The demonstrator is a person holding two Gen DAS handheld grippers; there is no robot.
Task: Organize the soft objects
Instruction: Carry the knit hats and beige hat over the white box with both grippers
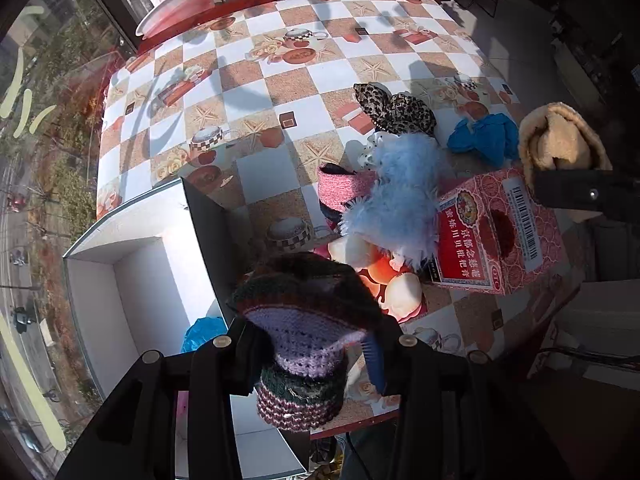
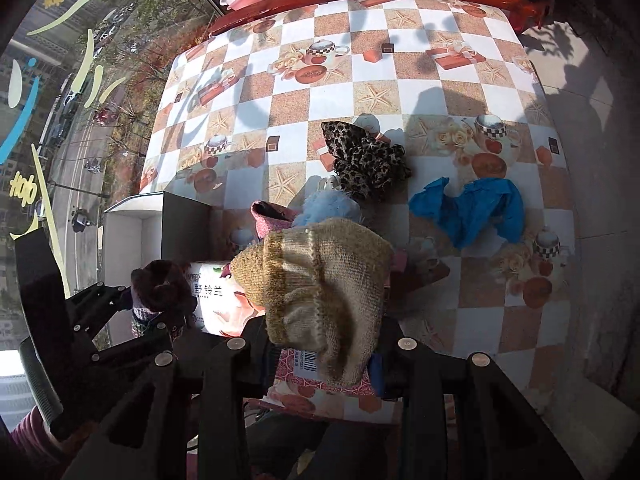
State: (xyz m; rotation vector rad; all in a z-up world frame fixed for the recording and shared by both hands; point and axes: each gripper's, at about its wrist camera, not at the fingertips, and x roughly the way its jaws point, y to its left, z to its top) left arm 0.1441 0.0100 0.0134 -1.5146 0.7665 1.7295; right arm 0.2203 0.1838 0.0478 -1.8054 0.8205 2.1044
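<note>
My left gripper (image 1: 310, 346) is shut on a striped purple and dark knitted piece (image 1: 304, 312), held above the table's near edge beside an open white box (image 1: 132, 280). My right gripper (image 2: 320, 346) is shut on a beige knitted hat (image 2: 320, 280), which also shows at the right edge of the left wrist view (image 1: 560, 140). On the checkered tablecloth (image 1: 248, 80) lie a leopard-print cloth (image 1: 394, 110), a fluffy light-blue item (image 1: 404, 192), a pink knitted piece (image 1: 344, 188) and a crumpled blue cloth (image 2: 472, 208).
A blue item (image 1: 202, 332) lies inside the white box. A red and pink carton (image 1: 496, 232) stands on the table, with a tissue pack (image 2: 216, 296) nearby. A pink-and-white dish (image 1: 176, 8) sits past the table's far corner by a window.
</note>
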